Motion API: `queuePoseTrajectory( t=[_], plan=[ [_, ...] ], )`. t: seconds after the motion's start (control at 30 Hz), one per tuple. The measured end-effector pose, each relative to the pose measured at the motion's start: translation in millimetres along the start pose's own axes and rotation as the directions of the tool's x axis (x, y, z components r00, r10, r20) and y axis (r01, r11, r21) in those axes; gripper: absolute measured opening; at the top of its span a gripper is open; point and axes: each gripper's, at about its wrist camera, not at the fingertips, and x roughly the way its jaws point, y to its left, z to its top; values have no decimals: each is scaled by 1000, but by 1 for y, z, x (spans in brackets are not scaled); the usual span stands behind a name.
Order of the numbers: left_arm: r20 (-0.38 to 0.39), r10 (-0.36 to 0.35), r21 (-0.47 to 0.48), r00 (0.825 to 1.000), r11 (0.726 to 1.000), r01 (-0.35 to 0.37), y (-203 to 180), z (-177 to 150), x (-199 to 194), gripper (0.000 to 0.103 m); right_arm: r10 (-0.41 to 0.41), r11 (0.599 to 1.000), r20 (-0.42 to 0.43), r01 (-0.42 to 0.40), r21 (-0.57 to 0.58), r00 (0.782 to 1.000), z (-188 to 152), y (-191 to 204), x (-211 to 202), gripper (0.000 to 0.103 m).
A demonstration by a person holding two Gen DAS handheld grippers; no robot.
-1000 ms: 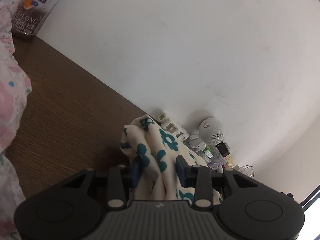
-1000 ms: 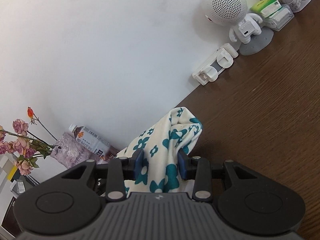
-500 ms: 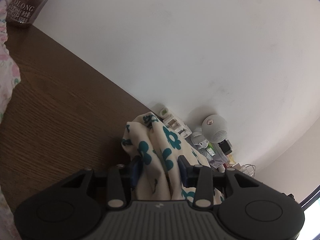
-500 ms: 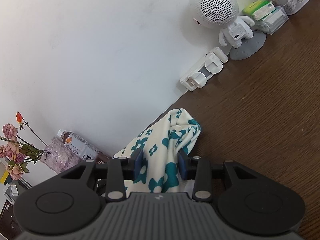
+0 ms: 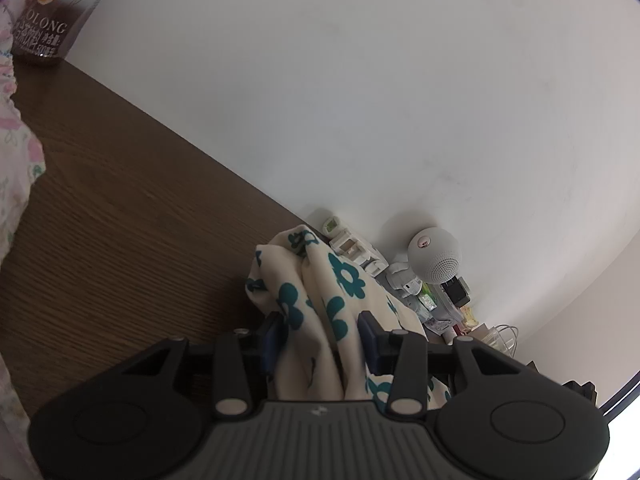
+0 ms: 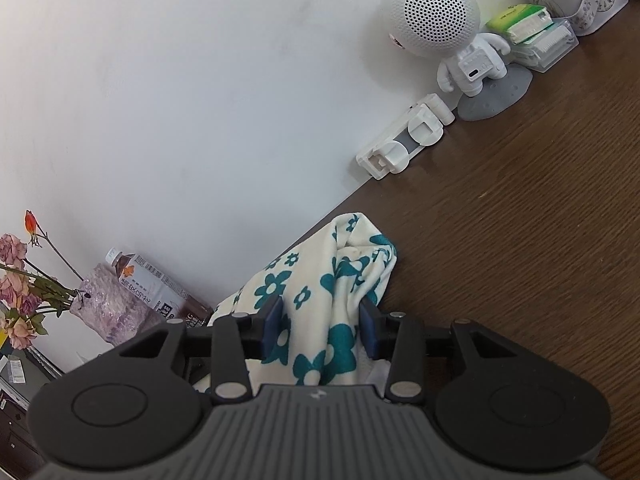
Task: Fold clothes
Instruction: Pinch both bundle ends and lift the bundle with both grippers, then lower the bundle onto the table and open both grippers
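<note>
Both sets of jaws are opening, with bunched cream cloth with teal flowers (image 5: 316, 312) between them. In the left gripper (image 5: 320, 336) the cloth looks pressed; in the right gripper (image 6: 320, 330) too. It rises toward 12 o'clock over the brown table (image 6: 520, 260). At 2 o'clock stands a white astronaut speaker (image 6: 436, 24); at 10 o'clock, a tea bottle (image 5: 44, 20)

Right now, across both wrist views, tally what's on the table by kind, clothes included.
Garments: 2, the teal-flower cloth and a pink floral garment
Tea bottle: 1
Flower vase: 1
Astronaut speaker: 1
White plastic clips: 1 set
Storage boxes: 2
Total: 8
</note>
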Motion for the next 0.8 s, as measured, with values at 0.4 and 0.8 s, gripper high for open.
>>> queuePoseTrajectory(
  t=[0.4, 0.8],
  plan=[
    [92, 43, 89, 995, 995, -51, -9, -1, -27, 60, 5, 999, 56, -2, -51, 998, 6, 9, -17, 82],
    [167, 121, 315, 979, 934, -169, -43, -22, -46, 88, -71, 949, 68, 89, -304, 995, -13, 45, -25, 102]
  ],
)
